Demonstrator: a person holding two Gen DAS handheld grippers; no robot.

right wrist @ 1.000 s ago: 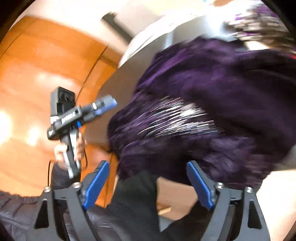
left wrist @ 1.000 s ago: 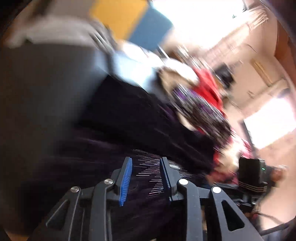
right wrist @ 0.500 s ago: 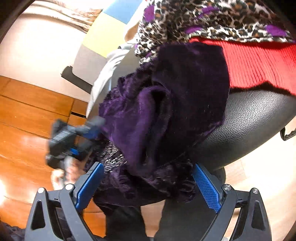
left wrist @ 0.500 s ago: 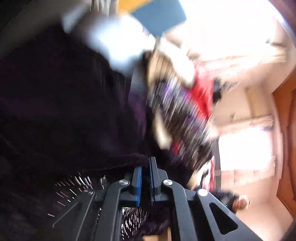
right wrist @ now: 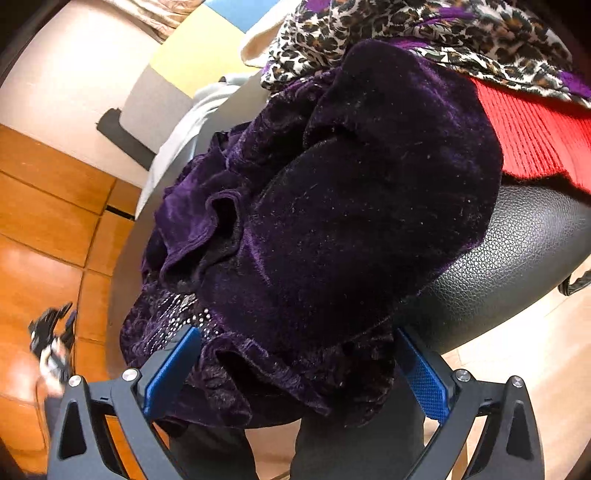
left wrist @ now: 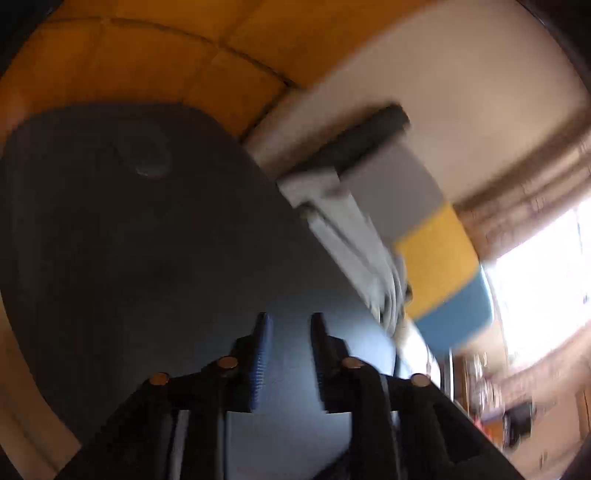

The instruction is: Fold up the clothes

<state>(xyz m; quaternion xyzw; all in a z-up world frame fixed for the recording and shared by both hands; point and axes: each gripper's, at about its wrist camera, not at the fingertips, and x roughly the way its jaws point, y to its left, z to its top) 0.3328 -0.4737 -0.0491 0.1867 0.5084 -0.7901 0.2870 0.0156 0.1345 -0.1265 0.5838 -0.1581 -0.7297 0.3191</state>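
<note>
A dark purple velvet garment point(right wrist: 332, 221) with silver beading lies bunched on a black leather seat point(right wrist: 517, 258); its ruffled hem hangs over the front edge. My right gripper point(right wrist: 295, 332) is open wide, its blue pads on either side of that hem. My left gripper point(left wrist: 290, 332) is blurred and a little open, with only a dark bare surface point(left wrist: 129, 240) showing between its fingers. In the right wrist view the left gripper point(right wrist: 68, 314) appears small and blurred at the far left, held by a hand off the seat's side.
A leopard-print garment point(right wrist: 406, 33) and a red knit point(right wrist: 535, 136) lie behind the purple one. A folded pale grey cloth point(left wrist: 351, 240) and a grey, yellow and blue cushion point(left wrist: 436, 258) sit at the surface's far edge. An orange wooden floor point(right wrist: 44, 221) lies to the left.
The left gripper, shut in the purple fabric half a second ago, has opened, let go and swung away toward the bare surface. The right gripper has hardly moved.
</note>
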